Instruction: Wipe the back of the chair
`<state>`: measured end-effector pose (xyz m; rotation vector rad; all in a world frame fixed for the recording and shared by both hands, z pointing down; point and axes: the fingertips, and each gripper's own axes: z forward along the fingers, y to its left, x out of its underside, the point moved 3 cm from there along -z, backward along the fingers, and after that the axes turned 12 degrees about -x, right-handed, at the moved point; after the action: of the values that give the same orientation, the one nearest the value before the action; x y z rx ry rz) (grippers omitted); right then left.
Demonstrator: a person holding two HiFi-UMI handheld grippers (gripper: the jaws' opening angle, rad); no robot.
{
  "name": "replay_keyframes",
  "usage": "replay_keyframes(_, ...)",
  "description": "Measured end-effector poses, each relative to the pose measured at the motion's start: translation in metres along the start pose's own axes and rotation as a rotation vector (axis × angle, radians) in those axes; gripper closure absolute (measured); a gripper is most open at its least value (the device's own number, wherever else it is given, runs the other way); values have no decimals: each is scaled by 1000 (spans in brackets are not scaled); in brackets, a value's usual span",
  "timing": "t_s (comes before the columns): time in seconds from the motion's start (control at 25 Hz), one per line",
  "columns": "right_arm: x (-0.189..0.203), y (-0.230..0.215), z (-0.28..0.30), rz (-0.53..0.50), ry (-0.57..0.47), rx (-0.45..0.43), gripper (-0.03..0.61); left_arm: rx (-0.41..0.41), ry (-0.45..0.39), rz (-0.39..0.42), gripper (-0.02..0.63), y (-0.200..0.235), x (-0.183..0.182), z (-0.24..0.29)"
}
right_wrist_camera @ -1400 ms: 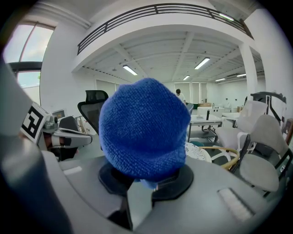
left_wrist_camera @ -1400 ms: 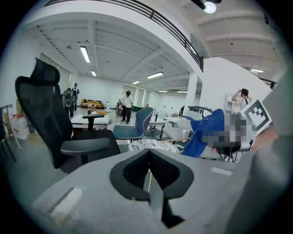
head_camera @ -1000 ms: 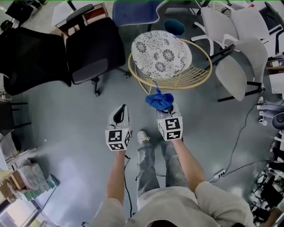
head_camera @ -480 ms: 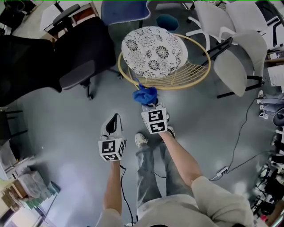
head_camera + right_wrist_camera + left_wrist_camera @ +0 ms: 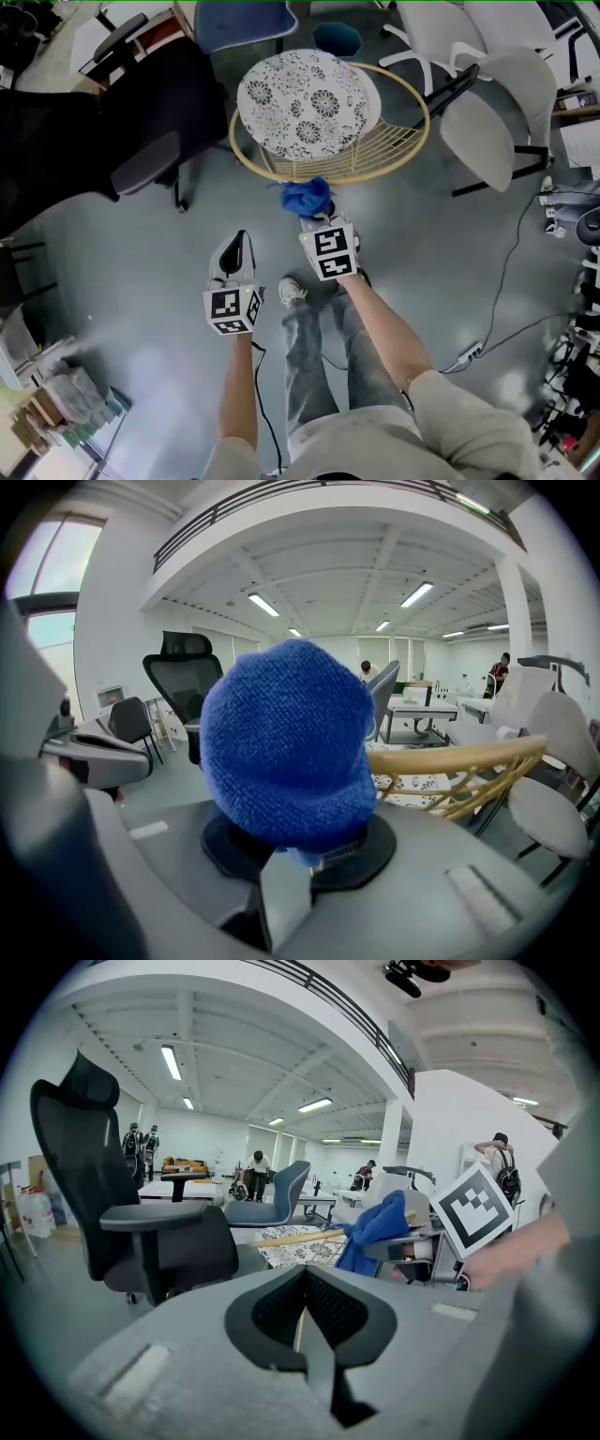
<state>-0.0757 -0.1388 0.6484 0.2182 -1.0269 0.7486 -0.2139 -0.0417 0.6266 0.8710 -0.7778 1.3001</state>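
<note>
Right gripper (image 5: 316, 219) is clamped on a bunched blue cloth (image 5: 305, 197), which bulges above its jaws in the right gripper view. This cloth lies against the near side of the rattan chair's round rim (image 5: 422, 117), the side towards the person and just below the patterned cushion (image 5: 305, 98). Left gripper (image 5: 238, 246) has its jaws together with nothing between them. It hangs over the grey floor (image 5: 141, 281), clear of the chair and beside the person's shoe (image 5: 292, 292).
</note>
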Motion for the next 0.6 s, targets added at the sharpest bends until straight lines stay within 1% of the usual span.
replay_keyframes(0.2, 5, -21, -25, -3, 5, 10, 495, 35, -7, 16, 609, -31, -9, 11)
replay_keyframes(0.44, 12, -60, -61, 15, 8, 57, 497, 87, -8, 43, 609, -72, -17, 24)
replay_keyframes(0.6, 15, -88, -80, 19, 12, 83, 495, 105, -9, 54, 609, -95, -21, 31)
